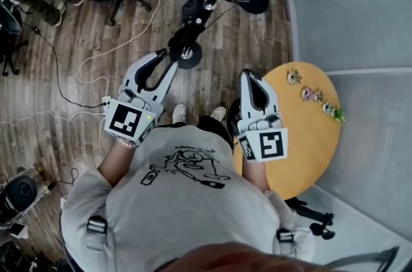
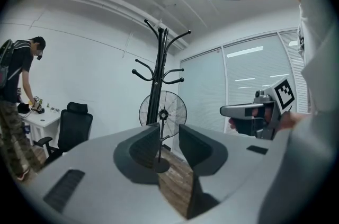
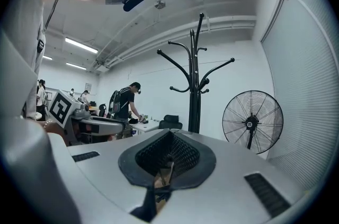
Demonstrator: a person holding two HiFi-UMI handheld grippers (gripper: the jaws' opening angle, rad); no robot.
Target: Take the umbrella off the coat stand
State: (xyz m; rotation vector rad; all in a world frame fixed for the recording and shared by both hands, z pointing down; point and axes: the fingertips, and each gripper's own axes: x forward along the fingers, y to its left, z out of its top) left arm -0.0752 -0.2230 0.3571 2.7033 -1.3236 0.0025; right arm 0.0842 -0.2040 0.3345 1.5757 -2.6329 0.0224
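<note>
No umbrella could be made out: the coat stand (image 2: 157, 85) showed only bare curved hooks in both gripper views, and the dark clump (image 1: 195, 9) partway along its pole in the head view was too unclear to name (hooks, or the folded umbrella). So its heading and long axis could not be told; only the stand's own pole stood upright, at 12 o'clock from the person. Both grippers were held level and aimed at it, probably to line up a reach. The left gripper (image 2: 169, 133) had its jaws a narrow gap apart with nothing between them; the right gripper (image 3: 169, 135) had its pads pressed together, empty. A fan (image 3: 252, 121) stood at 3 o'clock of the stand, a round table (image 1: 309, 136) at the person's 3 o'clock.
</note>
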